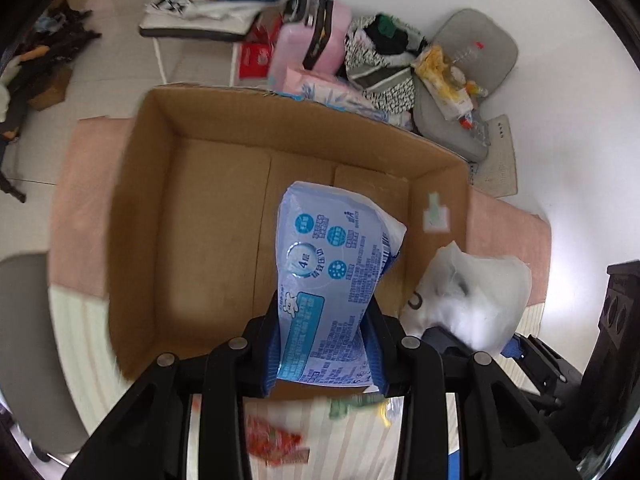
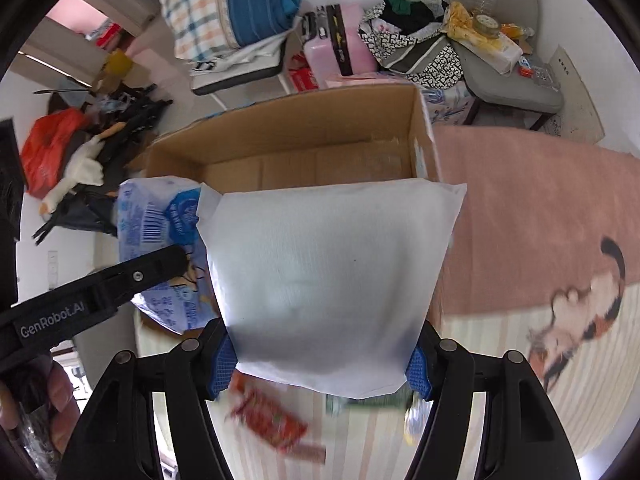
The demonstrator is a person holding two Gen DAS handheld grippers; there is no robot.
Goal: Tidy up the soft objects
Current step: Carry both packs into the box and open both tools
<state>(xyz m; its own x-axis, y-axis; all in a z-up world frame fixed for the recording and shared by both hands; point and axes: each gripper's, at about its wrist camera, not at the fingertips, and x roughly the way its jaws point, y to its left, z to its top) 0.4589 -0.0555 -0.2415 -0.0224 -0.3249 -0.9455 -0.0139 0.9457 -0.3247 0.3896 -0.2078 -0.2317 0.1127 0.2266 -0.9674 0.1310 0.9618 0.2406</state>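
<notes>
**Two soft packs held over an open carton**

On the left, the left tool (image 1: 326, 344) has its blue pads closed tight on the lower end of a blue tissue pack (image 1: 332, 264). The pack hangs above the inside of the cardboard box (image 1: 216, 216). The box stands open on a pink blanket (image 1: 84, 208) spread over the bed. I can see bare brown floor panels in it and nothing lying inside; part of its floor is hidden by the pack.

To the right, the right tool (image 2: 322, 364) grips a wide white soft pack (image 2: 328, 272), jaws spread about halfway with a pad pressed into each side. It hangs at the near rim of the box, just beside the blue pack, and the two packs overlap in the right wrist view.

Below both tools, on striped bedding (image 2: 500, 420), lie a red snack packet (image 2: 276, 420) and a green packet (image 2: 372, 402), both blurred.

The box's left and near walls stand clear, with open blanket to the right of it. Behind its far wall things crowd close: a pink suitcase (image 1: 316, 40), a patterned bag (image 1: 384, 64) of clothes and a grey chair (image 1: 460, 120) piled with bottles and packets.
</notes>
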